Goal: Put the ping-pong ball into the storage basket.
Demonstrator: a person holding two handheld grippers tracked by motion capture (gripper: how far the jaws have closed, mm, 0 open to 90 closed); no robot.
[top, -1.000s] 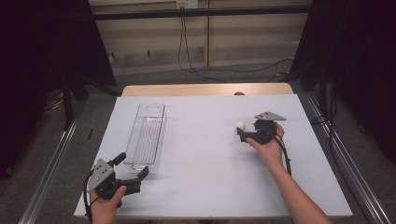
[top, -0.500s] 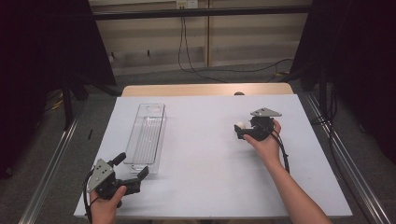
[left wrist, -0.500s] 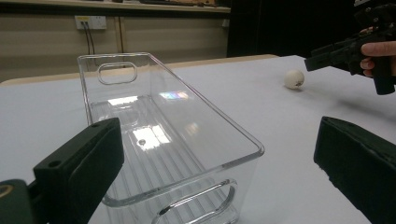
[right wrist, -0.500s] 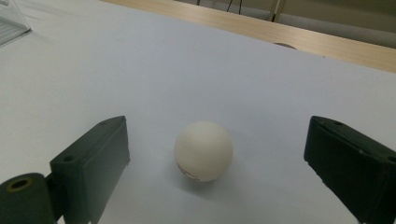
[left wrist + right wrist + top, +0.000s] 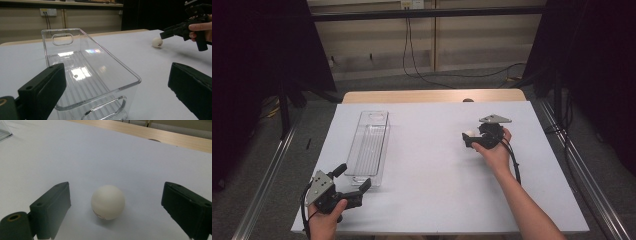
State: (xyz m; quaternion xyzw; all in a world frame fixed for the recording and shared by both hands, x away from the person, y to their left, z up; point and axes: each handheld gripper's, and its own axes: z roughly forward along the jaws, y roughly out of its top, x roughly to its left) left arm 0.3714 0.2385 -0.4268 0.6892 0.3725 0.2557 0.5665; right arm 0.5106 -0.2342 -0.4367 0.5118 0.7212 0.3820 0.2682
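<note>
White ball: small round white plastic ball (image 5: 108, 202) lies on the table, centred between the jaws.
Right gripper (image 5: 115, 205): wide open, holding nothing.
Left gripper (image 5: 115, 90): wide open, holding nothing, well apart.

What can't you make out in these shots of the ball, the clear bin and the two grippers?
- Marking on the white ball: right gripper view, a faint print low on it, too small to read.
- Near end of the clear bin: left gripper view, cut off by the bottom edge and partly behind a jaw.
- Small dark spot on the wooden table edge: high view, too small to identify.
- Right gripper: high view, whether the jaws touch the ball, too small.
</note>
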